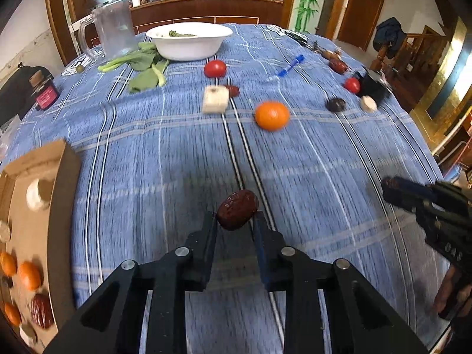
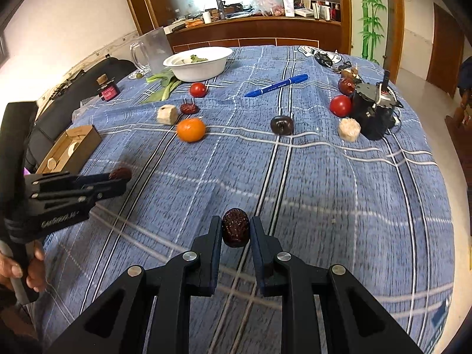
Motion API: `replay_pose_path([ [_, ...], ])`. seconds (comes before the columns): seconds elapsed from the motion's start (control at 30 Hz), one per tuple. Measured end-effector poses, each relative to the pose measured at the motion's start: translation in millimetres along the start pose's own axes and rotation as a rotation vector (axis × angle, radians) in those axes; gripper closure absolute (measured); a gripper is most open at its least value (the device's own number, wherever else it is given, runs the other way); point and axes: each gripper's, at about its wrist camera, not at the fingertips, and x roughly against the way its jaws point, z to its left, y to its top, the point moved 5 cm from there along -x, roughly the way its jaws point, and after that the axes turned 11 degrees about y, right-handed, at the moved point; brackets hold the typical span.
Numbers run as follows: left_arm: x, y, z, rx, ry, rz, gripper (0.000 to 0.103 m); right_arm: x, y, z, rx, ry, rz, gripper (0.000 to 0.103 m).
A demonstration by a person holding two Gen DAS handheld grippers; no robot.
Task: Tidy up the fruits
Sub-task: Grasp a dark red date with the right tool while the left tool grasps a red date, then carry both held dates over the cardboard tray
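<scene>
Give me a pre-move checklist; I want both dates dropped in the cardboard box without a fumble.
1. Left gripper shut on its red date: ok.
2. Right gripper shut on its red date: ok.
3. Cardboard box within view at left: ok.
4. Free room in the box among the oranges: cannot tell.
5. Both grippers apart from each other: ok.
6. Loose orange away from the path: ok.

Bright daylight from back window, glare, motion blur, fisheye-warped edges
</scene>
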Motion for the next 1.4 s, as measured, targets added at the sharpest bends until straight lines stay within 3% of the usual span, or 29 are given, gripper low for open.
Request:
replay_pose_path([
  [0.23, 19, -35, 4, 0.000, -0.041, 0.014, 0.079, 11, -27, 17, -0.024, -0.026, 0.004, 0.082],
  [0.43, 34, -54, 13, 0.002, -0.028, 0.005, 0.079, 20, -42, 29, -0.060, -0.034, -0.003, 0.082],
  [0.63, 45, -61, 19, -0.005, -0.031, -0.016, 0.079, 27, -47, 41, -0.062, -0.063, -0.013, 0.082],
  [0.97, 32, -68, 28, 0.031, -0.082, 0.047, 0.079, 20, -64, 36, -0.100, -0.103, 0.027, 0.082],
  [1.03, 29, -65, 24, 0.021, -0.089, 0.053, 0.076, 18, -66, 33, -0.118, -0.101, 0.033, 0.082],
  [1.1, 28, -63, 20, 0.018, -0.103, 0.059, 0.063, 19, -67, 32, -0.123, -0.098, 0.029, 0.082],
  [1.17, 28, -60, 16, 0.004, -0.089, 0.039, 0.057, 19, -67, 34, -0.114, -0.097, 0.031, 0.082],
  [1.4, 23, -57, 9, -0.019, -0.051, 0.012, 0.059, 20, -69, 34, -0.106, -0.084, 0.013, 0.082],
])
